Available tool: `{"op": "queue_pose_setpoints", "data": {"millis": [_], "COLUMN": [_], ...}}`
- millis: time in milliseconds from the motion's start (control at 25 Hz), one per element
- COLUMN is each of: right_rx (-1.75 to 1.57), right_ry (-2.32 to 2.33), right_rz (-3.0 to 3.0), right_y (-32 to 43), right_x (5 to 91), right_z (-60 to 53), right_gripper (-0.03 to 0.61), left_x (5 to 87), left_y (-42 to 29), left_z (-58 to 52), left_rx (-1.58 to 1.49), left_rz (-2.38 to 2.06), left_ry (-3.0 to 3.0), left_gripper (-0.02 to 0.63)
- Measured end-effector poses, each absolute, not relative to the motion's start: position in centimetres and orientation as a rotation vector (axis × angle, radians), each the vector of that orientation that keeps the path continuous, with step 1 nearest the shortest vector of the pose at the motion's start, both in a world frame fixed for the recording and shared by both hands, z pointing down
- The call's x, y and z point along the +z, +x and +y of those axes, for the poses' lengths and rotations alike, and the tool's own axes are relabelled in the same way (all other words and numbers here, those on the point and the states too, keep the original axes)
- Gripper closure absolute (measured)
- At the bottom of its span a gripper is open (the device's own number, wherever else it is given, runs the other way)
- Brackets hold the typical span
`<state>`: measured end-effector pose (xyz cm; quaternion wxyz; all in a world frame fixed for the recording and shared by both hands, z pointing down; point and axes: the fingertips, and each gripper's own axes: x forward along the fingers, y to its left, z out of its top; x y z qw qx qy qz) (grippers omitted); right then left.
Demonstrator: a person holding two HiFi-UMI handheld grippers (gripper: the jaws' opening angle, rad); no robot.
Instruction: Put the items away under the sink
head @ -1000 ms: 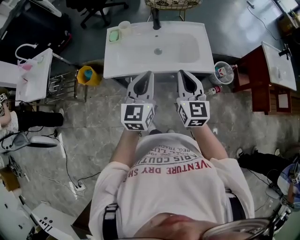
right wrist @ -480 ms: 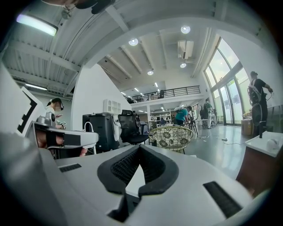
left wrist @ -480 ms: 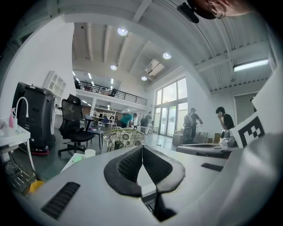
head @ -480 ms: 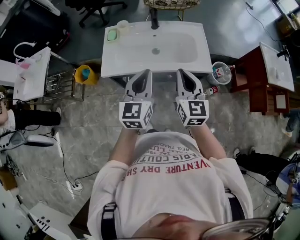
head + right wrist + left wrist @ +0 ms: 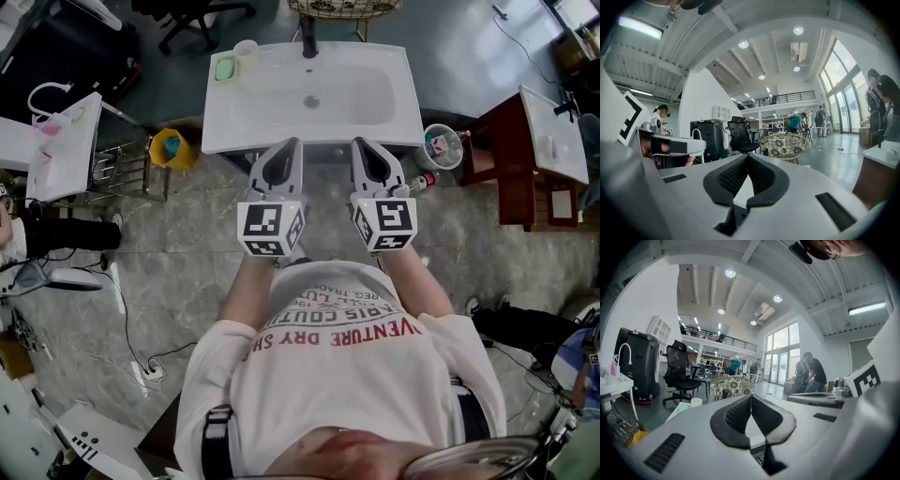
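Note:
I stand in front of a white sink (image 5: 375, 127), seen from above in the head view. My left gripper (image 5: 284, 146) and right gripper (image 5: 365, 146) are held side by side just before its front edge. Both are shut with nothing between the pads. In the left gripper view the left gripper (image 5: 751, 397) points level over the sink top, and so does the right gripper (image 5: 747, 157) in the right gripper view. On the floor stand a yellow bucket (image 5: 171, 148) left of the sink and a clear tub (image 5: 441, 145) right of it. A small bottle (image 5: 427, 180) lies beside the tub.
On the sink's back left corner sit a green soap dish (image 5: 225, 69) and a white cup (image 5: 247, 52). A wire rack (image 5: 127, 171) and white table (image 5: 61, 141) stand at left, a red-brown cabinet (image 5: 511, 159) at right. Cables and a power strip (image 5: 145, 370) lie behind me.
The head view has shifted slightly, so the sink sits a little higher and further left in the frame. Both grippers stay shut in the same place.

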<state>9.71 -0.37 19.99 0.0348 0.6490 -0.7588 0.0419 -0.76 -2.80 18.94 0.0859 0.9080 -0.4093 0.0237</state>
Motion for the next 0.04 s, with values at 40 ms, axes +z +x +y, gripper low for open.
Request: {"op": "queue_pose_setpoints", "data": {"millis": [40], "right_rx": [0.129], "right_ry": [1.995], "right_rz": [-2.331], "right_y": [9.7], "right_x": [20.03], "right_z": [-0.37], "right_gripper": [0.554], "left_x": [18.96], "left_y": [-0.79], "left_z": [-2.8], "left_rx": [0.072], "left_rz": [-1.221], "left_ry": [2.705], "left_gripper": [0.591]}}
